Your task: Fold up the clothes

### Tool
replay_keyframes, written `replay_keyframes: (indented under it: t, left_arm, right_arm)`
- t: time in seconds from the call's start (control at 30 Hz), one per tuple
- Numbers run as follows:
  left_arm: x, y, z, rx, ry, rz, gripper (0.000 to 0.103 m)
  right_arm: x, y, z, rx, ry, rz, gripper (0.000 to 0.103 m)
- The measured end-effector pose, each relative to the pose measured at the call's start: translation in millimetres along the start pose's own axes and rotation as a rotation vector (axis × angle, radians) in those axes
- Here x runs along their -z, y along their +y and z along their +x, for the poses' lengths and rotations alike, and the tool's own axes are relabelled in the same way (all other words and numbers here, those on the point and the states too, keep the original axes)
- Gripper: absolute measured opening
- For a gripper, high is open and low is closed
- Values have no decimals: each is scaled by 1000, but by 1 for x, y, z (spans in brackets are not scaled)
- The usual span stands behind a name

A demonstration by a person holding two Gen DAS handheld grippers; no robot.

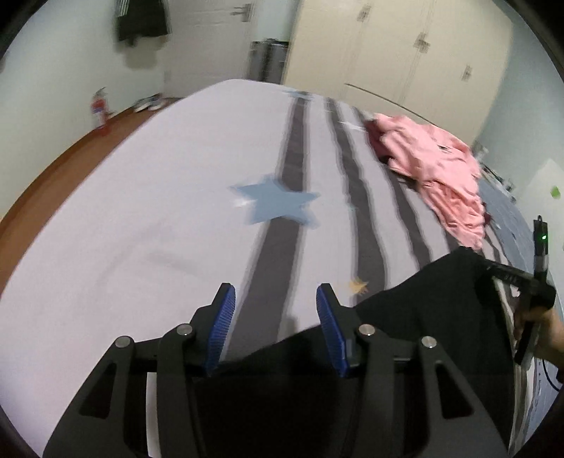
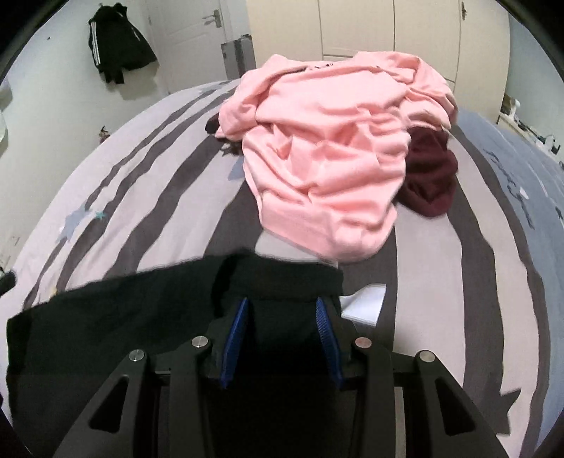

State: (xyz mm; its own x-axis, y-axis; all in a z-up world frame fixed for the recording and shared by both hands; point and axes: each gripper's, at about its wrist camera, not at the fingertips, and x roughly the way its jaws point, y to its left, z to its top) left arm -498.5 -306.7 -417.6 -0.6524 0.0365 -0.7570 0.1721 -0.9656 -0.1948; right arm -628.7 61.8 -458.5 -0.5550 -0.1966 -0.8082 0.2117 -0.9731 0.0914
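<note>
A black garment (image 2: 116, 317) lies spread across the near part of the bed. My right gripper (image 2: 282, 310) is open, its blue pads (image 2: 235, 338) wide apart, with the garment's edge bunched between them and draped over the fingertips. In the left wrist view the same black garment (image 1: 423, 317) stretches right to the right gripper (image 1: 511, 278), which a hand holds. My left gripper (image 1: 276, 310) is open over the garment's left edge, with striped sheet between its fingertips. A crumpled pink garment (image 2: 328, 155) is heaped farther up the bed, over a dark maroon garment (image 2: 430, 176).
The bed carries a pale sheet (image 1: 141, 211) with grey stripes and a blue star (image 1: 278, 204). A white paper (image 2: 366, 306) lies right of my right gripper. A wooden floor (image 1: 53, 183) runs along the bed's left side. A black jacket (image 2: 116, 42) hangs on the wall, with wardrobes (image 2: 387, 28) behind.
</note>
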Motion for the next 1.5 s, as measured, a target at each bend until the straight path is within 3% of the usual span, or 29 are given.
replay_keyframes:
  t: [0.2,0.37,0.5,0.63,0.7,0.73,0.77,0.87,1.03,1.17,1.23,1.5]
  left_arm:
    - [44,39,-18,-44,83,-95,53]
    - [62,37,-15,23,116,-112,63]
    - [65,34,7,69,137,-124,64]
    - [61,34,17,86,110,-158,75]
    - [60,32,19,105,114,-170,75]
    - [60,30,19,117,116,-161,69]
    - [61,26,19,135,124,-141,47]
    - [63,13,20,174,153,-75,20]
    - [57,-1,10,161,146,-31,10]
    - [49,-20,-20,128,106,14,8]
    - [41,-3,-39,132,91,40,8]
    - [25,-104,-90,205,74,127,8]
  right_arm:
    - [-4,-4,-2,-23,34,38,37]
    - [11,2,-52,-39,-46,2,38]
    - [43,4,-93,-37,-64,-7,38]
    - [78,-1,-116,-13,-49,38,38]
    - [97,-8,-123,0,-29,88,38]
    - [106,-11,-125,2,-17,109,38]
    - [113,-15,-127,7,-8,130,38]
    - [129,-20,-133,15,6,167,38]
    - [140,-24,-140,12,8,197,38]
    - [141,-27,-150,11,-9,207,38]
    - [141,-29,-155,12,-18,212,38]
    - [149,-46,-179,3,-41,244,38]
